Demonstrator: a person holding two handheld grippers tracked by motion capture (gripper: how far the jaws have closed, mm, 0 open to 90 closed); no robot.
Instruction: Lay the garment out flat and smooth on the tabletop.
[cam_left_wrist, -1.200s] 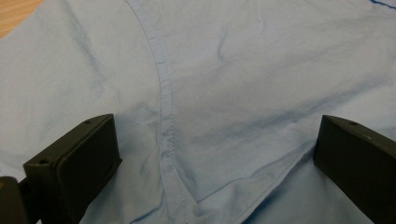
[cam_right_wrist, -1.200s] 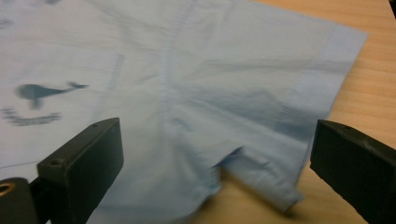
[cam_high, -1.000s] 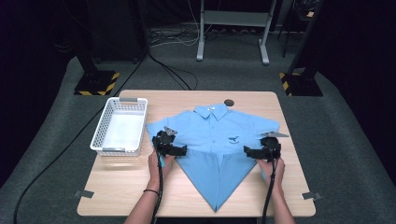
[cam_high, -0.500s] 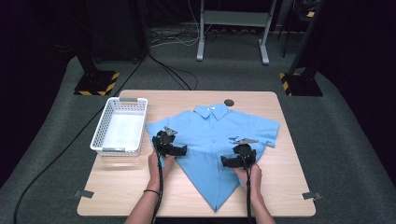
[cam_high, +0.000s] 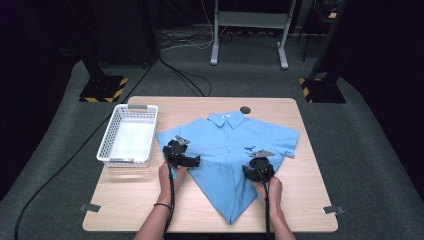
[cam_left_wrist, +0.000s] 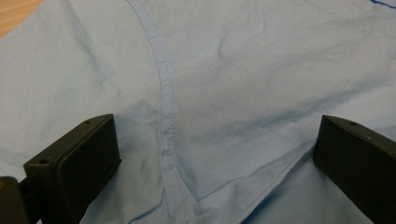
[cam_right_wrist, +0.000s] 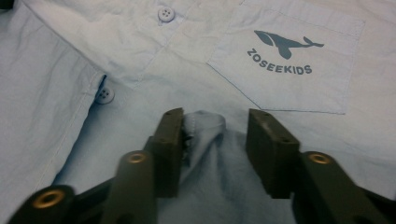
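A light wooden table (cam_high: 125, 205) with rounded corners is seen from above, set on grey carpet (cam_high: 365, 150) in a dark room. A blue shirt (cam_high: 225, 145) is spread at the middle of the table, collar at the far side, its lower part folded to a point near the near edge. A white basket (cam_high: 127, 136) stands at the left, just beside the shirt's left sleeve. A small dark round disc (cam_high: 245, 110) lies near the far edge, just beyond the collar. Grey tape tabs (cam_high: 90, 207) are stuck at the two near corners. Beyond the table, metal stand legs (cam_high: 248, 37), loose cables (cam_high: 180, 75) and two black bases edged with yellow-black hazard stripes (cam_high: 102, 90) are seen on the floor. The left gripper (cam_high: 186, 161) is held over the shirt's left side, its jaws spread wide above the cloth with a seam (cam_left_wrist: 166, 107) between them and nothing gripped. The right gripper (cam_right_wrist: 214, 135) is set on the shirt's right side, just below the whale-printed pocket (cam_right_wrist: 285, 60); its jaws have just been closing, a bunched fold of cloth is caught between them and touches one pad, and a gap is left at the other, so no full pinch is made.
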